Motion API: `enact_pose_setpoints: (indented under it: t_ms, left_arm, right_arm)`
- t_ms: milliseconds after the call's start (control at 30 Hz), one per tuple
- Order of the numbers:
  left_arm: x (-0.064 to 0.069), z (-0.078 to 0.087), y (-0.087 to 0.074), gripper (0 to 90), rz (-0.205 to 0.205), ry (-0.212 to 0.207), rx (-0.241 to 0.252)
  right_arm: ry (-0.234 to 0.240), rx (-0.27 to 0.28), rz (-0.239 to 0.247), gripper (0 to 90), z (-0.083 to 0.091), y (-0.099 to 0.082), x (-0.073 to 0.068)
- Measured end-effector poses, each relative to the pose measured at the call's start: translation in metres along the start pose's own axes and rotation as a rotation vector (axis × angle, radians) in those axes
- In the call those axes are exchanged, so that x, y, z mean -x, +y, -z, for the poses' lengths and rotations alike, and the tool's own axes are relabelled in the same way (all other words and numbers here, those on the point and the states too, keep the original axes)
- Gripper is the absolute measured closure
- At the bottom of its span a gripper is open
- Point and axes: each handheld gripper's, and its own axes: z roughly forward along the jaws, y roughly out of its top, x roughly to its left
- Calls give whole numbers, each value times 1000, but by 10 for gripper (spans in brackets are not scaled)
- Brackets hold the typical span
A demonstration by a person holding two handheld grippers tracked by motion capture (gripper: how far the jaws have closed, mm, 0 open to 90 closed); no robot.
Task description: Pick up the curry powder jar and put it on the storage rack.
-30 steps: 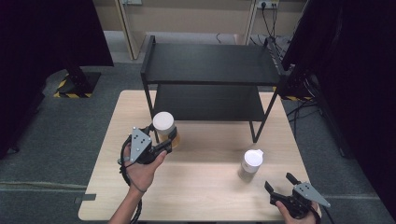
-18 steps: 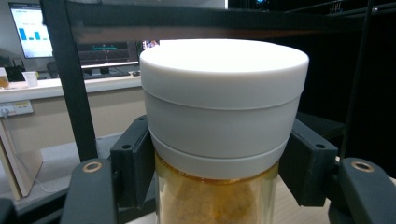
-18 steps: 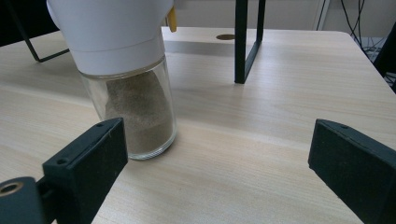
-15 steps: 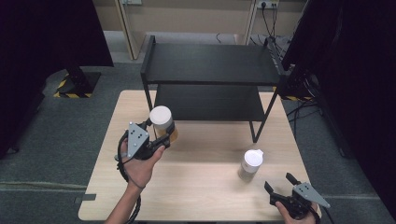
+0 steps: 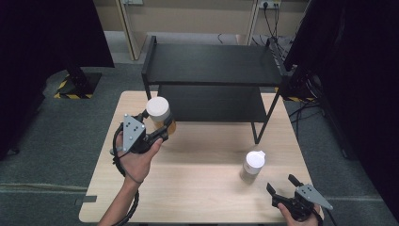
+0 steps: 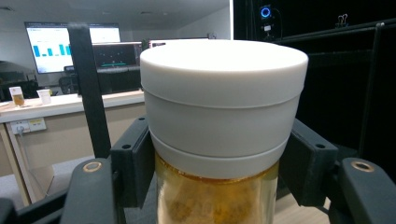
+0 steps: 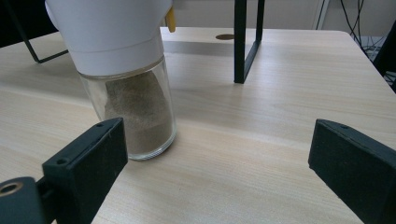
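The left hand-held gripper (image 5: pixel 162 133) pinches the amber-filled glass jar with a white lid (image 5: pixel 160 115), lifted above the table's (image 5: pixel 197 197) far left, beside the black two-tier metal shelf (image 5: pixel 214 63). Next, I judge, comes carrying it onto a tier. The right hand-held gripper (image 5: pixel 283 184) rests spread.

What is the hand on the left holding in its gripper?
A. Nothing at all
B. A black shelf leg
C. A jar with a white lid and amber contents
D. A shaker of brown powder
C: the left gripper has its jaws pressed on either side of the jar, whose white lid sits above amber contents.
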Motion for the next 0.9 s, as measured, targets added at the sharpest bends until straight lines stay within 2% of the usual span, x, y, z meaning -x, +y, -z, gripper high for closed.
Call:
enact_pose_setpoints:
  t_ms: [900]
  left_arm:
    - [1, -18, 39, 351, -12, 16, 45]
  right_arm:
    - [2, -5, -8, 47, 0, 1, 1]
